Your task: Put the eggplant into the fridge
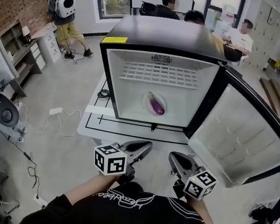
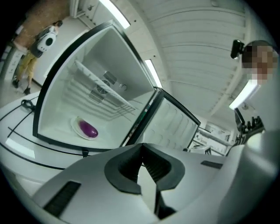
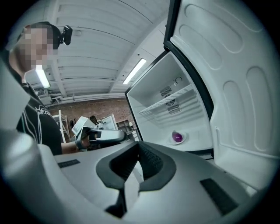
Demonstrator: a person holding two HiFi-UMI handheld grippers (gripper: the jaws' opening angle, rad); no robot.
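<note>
The purple eggplant [image 1: 156, 105] lies on a small white plate [image 1: 149, 98] on the floor of the open fridge [image 1: 112, 79]. The eggplant [image 2: 88, 128] also shows in the left gripper view, and the eggplant [image 3: 177, 137] in the right gripper view. My left gripper [image 1: 147, 145] is held in front of the fridge, well short of it, its jaws shut with nothing between them. Beside it, my right gripper [image 1: 173, 156] is at the same distance, also shut and empty. The left gripper [image 3: 100, 135] appears in the right gripper view.
The fridge door [image 1: 244, 139] hangs wide open to the right. A wire shelf [image 1: 160, 74] crosses the upper compartment. The fridge stands on a white table [image 1: 91, 122] marked with black lines. Cables [image 1: 61, 121] trail on the floor at left, and several people [image 1: 195, 15] are behind the fridge.
</note>
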